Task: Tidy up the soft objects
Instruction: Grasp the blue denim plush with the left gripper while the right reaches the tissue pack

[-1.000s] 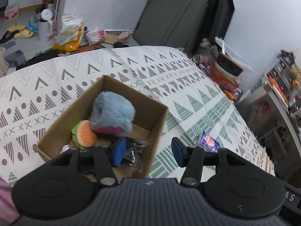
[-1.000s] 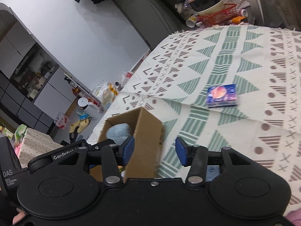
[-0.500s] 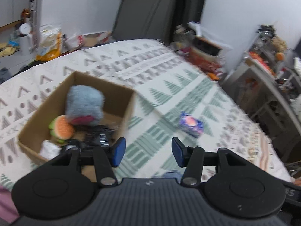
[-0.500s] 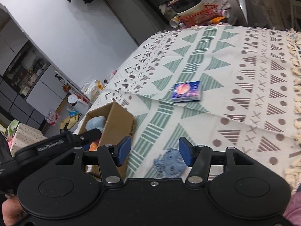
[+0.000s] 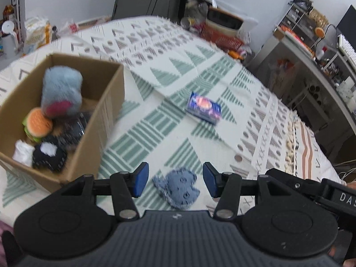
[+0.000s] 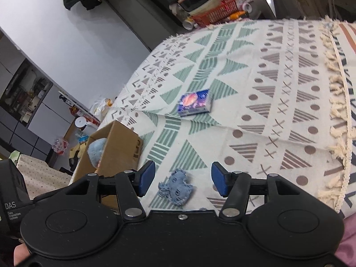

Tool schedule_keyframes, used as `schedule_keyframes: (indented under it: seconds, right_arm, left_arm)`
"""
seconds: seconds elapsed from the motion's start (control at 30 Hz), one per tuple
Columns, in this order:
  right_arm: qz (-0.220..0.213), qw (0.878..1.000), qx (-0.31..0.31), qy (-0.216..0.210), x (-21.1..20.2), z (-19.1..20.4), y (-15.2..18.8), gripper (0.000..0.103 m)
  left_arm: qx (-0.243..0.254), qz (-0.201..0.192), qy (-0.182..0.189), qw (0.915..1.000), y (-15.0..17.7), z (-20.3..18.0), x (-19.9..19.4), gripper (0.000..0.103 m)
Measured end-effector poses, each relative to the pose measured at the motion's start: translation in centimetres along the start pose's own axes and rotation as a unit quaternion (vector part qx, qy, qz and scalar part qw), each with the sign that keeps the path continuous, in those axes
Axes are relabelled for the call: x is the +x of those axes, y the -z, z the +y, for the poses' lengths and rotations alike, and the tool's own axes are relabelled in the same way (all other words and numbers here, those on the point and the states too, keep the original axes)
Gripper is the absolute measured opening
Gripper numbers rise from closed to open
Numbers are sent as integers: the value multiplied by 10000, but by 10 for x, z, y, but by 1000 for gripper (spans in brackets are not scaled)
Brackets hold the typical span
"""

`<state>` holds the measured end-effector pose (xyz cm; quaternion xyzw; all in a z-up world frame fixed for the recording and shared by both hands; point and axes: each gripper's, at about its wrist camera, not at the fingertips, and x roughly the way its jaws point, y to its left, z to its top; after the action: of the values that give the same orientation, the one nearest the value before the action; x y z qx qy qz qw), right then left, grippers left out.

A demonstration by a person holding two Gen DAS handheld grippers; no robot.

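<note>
Plush (image 5: 178,188), small, blue and flat, lies loose on the patterned cloth (image 5: 255,120), just right of the box (image 5: 101,115) and apart from it. That box already holds a fuzzy blue toy (image 5: 61,92), a burger toy (image 5: 37,125) and some dark pieces, so I judge most of the sorting done and this the pickup step for what remains.

Both my grippers look down on the plush. The left gripper (image 5: 175,181) has its jaws released and empty, the plush framed between them but below, not touched. The right gripper (image 6: 182,181) is also spread wide and holds nothing. A blue packet (image 5: 203,108) sits farther from the box, well beyond the plush.

Next, I think, one gripper should drop onto the plush, pinch it without catching the cloth, then lift it over the box's near wall.
</note>
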<state>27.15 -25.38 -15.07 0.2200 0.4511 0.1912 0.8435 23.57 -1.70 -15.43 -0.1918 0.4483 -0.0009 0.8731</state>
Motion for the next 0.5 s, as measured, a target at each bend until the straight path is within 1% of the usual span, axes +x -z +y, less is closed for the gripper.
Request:
schedule_keyframes:
  seconds: [0.07,0.13,0.2,0.37,0.5]
  right_arm:
    - [39,9999,98,29,2,-6,1,57]
    - [54,9998,212,37,3,-13,1,65]
    - [37,9995,299,59,4,-17,0,69]
    - [1,9991,399,106,9,-26,-2,75]
    - [31,9988,479,66,14,-31,-3,78]
  left_arm:
    - [-21,116,3,9999,4,-1,6,52]
    - [-31,213,-10,9998,7,-3,13,52]
    - [-45,283,16,9996,10,-6,19,52]
    - [-1,484,9,9988,17,-14,35,52]
    - [66,518,-59,9986,21,-21,45,52]
